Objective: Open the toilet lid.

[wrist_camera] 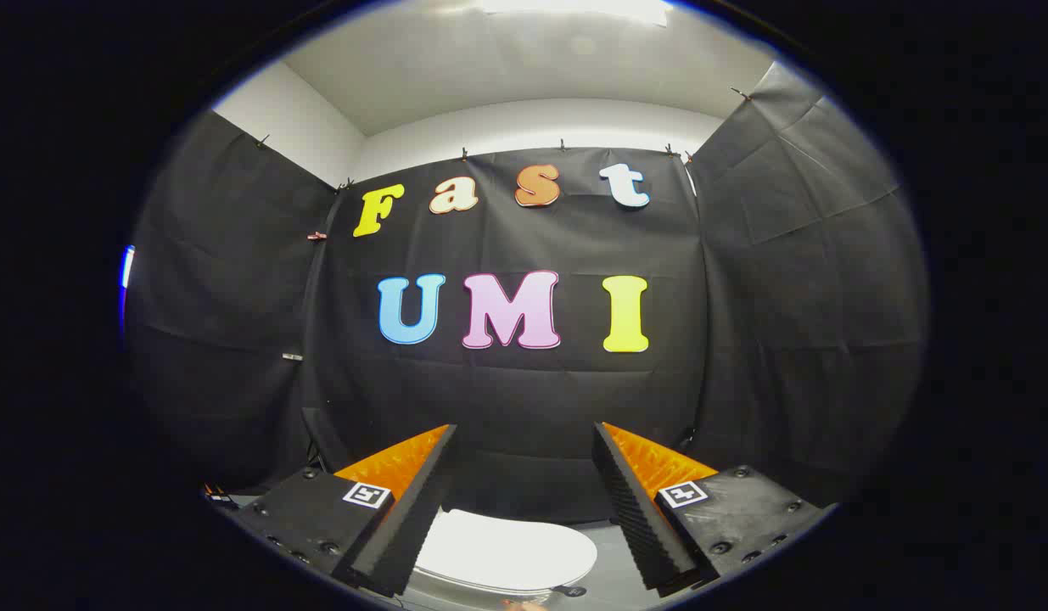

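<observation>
A white toilet lid [507, 552] lies flat and closed, low down below and between my two fingers. My gripper [524, 437] hangs well above it, pointing at the booth's back wall, open with a wide gap and nothing between the fingers. The left finger [413, 509] covers the lid's left edge. A small dark piece [572, 591] sits at the lid's near right rim.
Black cloth walls [507, 390] close the booth behind and on both sides of the toilet. A grey floor strip [613, 568] shows to the right of the lid. White wall and ceiling rise above the cloth.
</observation>
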### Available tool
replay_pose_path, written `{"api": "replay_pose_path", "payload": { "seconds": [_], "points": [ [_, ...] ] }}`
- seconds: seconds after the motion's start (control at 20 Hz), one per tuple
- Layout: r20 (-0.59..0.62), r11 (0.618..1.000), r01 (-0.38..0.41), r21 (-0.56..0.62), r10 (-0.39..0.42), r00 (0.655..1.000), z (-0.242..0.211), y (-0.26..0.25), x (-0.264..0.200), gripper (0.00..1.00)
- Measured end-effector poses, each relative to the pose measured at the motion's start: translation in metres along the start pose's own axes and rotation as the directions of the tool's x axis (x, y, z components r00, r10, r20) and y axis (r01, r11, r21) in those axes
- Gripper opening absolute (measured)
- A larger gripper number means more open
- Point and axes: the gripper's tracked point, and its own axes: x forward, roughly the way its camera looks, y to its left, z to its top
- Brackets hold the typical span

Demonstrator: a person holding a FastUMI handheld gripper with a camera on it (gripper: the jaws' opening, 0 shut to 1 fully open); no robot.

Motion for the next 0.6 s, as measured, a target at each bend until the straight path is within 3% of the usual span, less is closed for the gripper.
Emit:
{"api": "replay_pose_path", "payload": {
  "seconds": [0.6],
  "points": [
    [-0.014,1.0,0.015,0.009,-0.015,1.0,-0.0016,-0.004,0.0006,0.99]
  ]
}}
